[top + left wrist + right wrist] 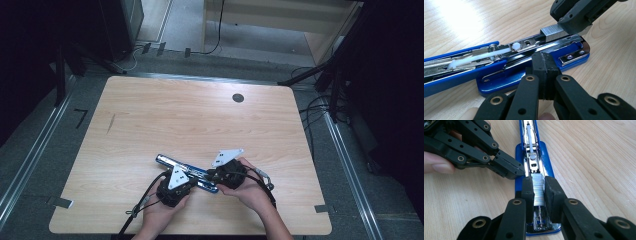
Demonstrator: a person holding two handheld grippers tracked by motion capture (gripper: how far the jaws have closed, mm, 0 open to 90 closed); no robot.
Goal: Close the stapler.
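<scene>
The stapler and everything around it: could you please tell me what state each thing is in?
Stapler: opened flat, magazine exposed.
Staple strip: held over the magazine.
Left tool: shut, pressing on the stapler's base.
Right tool: shut on the staple strip.

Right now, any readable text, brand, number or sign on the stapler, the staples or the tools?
None readable.
Blue stapler: no print or brand on the base or the opened magazine.
Strip of staples: plain metal.
Left tool and right tool: plain black, no markings.
Table: bare wood grain.
</scene>
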